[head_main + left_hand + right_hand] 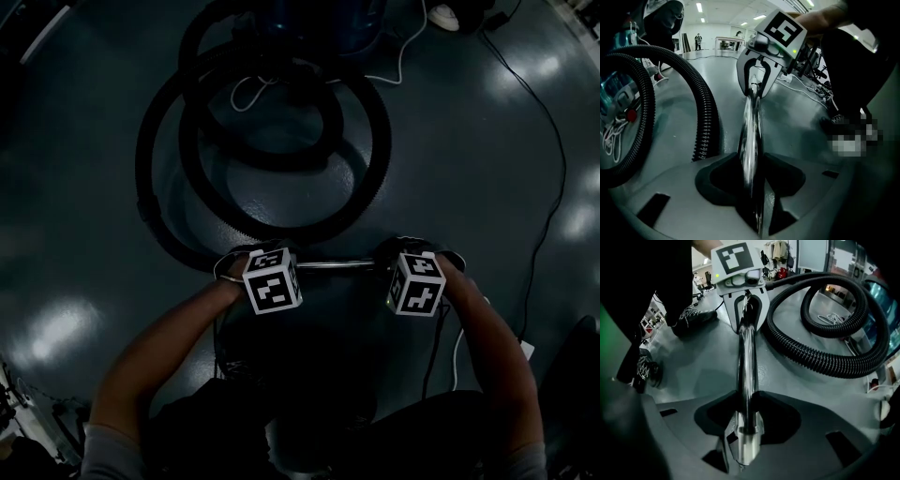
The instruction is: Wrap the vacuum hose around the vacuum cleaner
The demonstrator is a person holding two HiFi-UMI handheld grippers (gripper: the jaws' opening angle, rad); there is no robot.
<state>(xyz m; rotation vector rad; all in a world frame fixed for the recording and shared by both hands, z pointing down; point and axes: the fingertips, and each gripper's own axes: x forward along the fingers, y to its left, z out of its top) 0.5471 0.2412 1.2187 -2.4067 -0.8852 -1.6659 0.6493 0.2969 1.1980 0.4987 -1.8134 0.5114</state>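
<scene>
Smooth wand (337, 265) may slip.
My left gripper (752, 174) and right gripper (747, 422) both clamp the chrome wand; a slip could tug the hose (367, 178) coils loose.

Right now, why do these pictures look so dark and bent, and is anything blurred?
Head view: dim overall, pale glare patches on the glossy floor, the black hose nearly lost in shadow. Left gripper view: the metal tube is smeared with streaky reflections, and the wide lens bows the room. Right gripper view: brighter and sharper, clean highlights on the tube.
</scene>
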